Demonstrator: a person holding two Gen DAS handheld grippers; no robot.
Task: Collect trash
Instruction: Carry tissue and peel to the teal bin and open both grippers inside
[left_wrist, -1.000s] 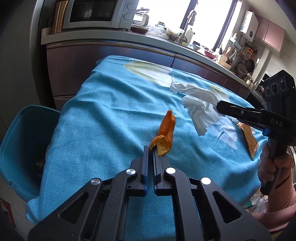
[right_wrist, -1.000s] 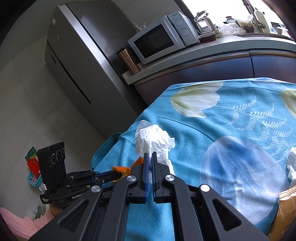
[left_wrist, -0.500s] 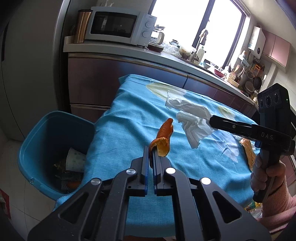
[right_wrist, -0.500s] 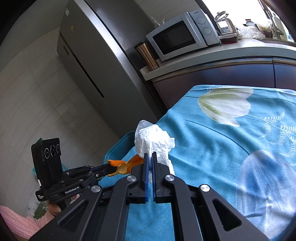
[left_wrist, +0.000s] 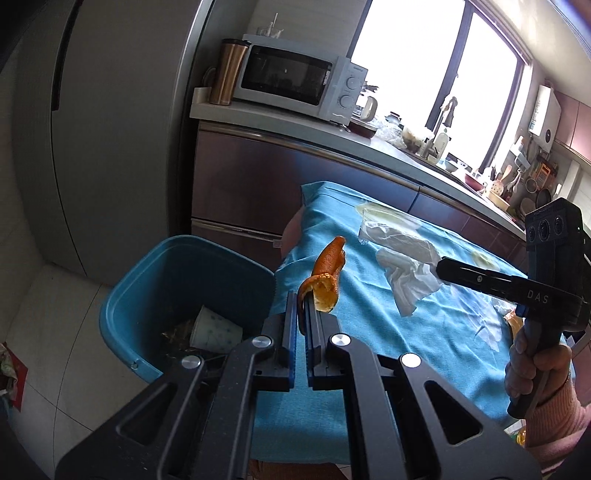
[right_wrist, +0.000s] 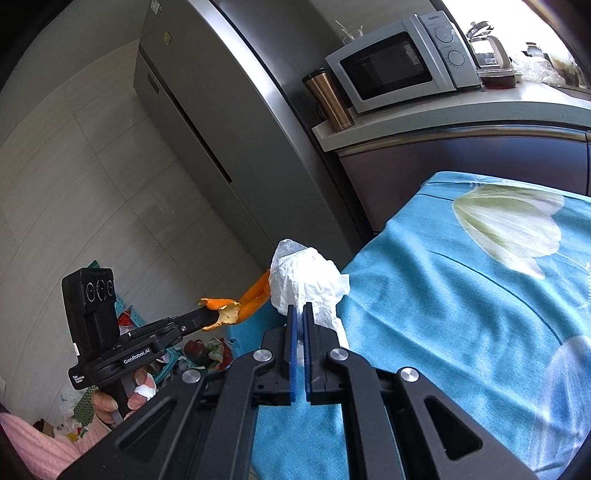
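Note:
My left gripper (left_wrist: 302, 297) is shut on an orange peel (left_wrist: 327, 275) and holds it in the air at the table's left edge, beside the blue trash bin (left_wrist: 147, 280). It shows in the right wrist view too (right_wrist: 207, 320), with the peel (right_wrist: 243, 304). My right gripper (right_wrist: 299, 308) is shut on a crumpled white tissue (right_wrist: 304, 282) above the blue tablecloth (right_wrist: 461, 295). In the left wrist view the right gripper (left_wrist: 441, 266) holds the tissue (left_wrist: 410, 282) over the table.
The bin holds a paper cup (left_wrist: 214, 328) and scraps. A clear plastic wrapper (left_wrist: 391, 234) and a brown snack packet (left_wrist: 515, 325) lie on the cloth. A fridge (left_wrist: 110, 129) and a counter with a microwave (left_wrist: 295, 86) stand behind.
Both grippers moved left toward the table's left edge with their loads. The trash bin has come fully into the left wrist view.

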